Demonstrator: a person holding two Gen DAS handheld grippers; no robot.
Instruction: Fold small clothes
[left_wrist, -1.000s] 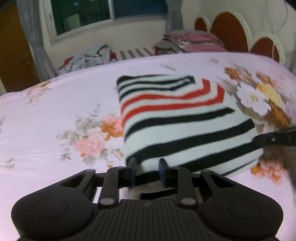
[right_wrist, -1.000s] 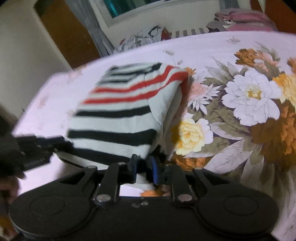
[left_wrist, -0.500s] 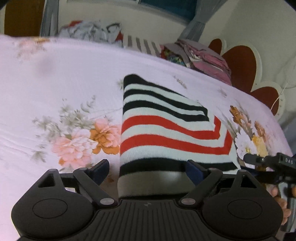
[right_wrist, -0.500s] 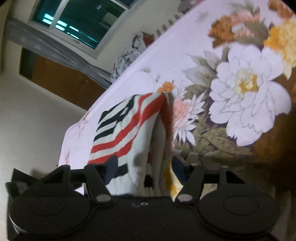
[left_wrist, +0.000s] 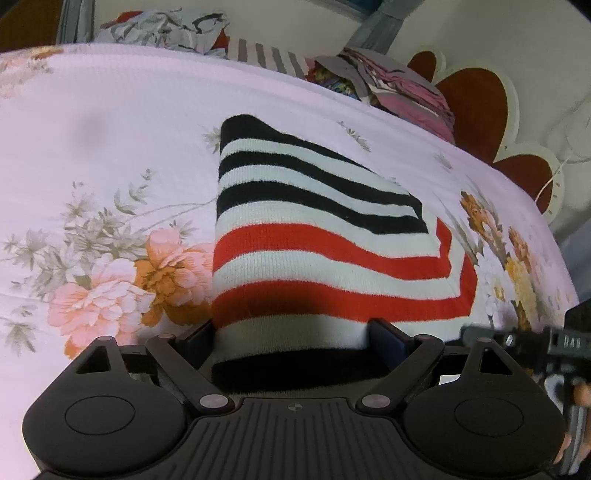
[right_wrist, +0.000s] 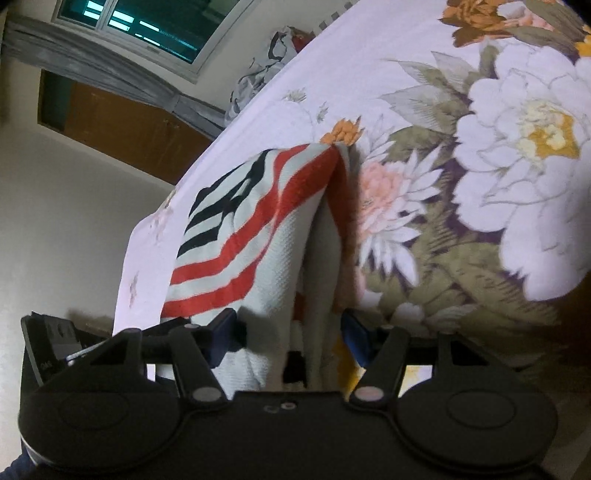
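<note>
A folded knit sweater (left_wrist: 317, 236) with black, white and red stripes lies on the floral bed sheet (left_wrist: 110, 155). My left gripper (left_wrist: 295, 338) is open, its jaws spread wide on either side of the sweater's near edge, which passes between them. My right gripper (right_wrist: 291, 328) is open too, tilted, its jaws astride the sweater's near right edge (right_wrist: 258, 236), where the stacked layers show. The right gripper's body shows at the lower right of the left wrist view (left_wrist: 546, 343).
A pile of folded clothes (left_wrist: 402, 88) and crumpled garments (left_wrist: 162, 29) lie along the bed's far edge. A red scalloped headboard (left_wrist: 480, 107) stands at the right. A window (right_wrist: 147, 29) and a wooden door (right_wrist: 122, 125) are beyond the bed.
Both grippers were shut on the sweater's near edge a second ago. They have opened and let it go, and the sweater now rests folded on the bed.
</note>
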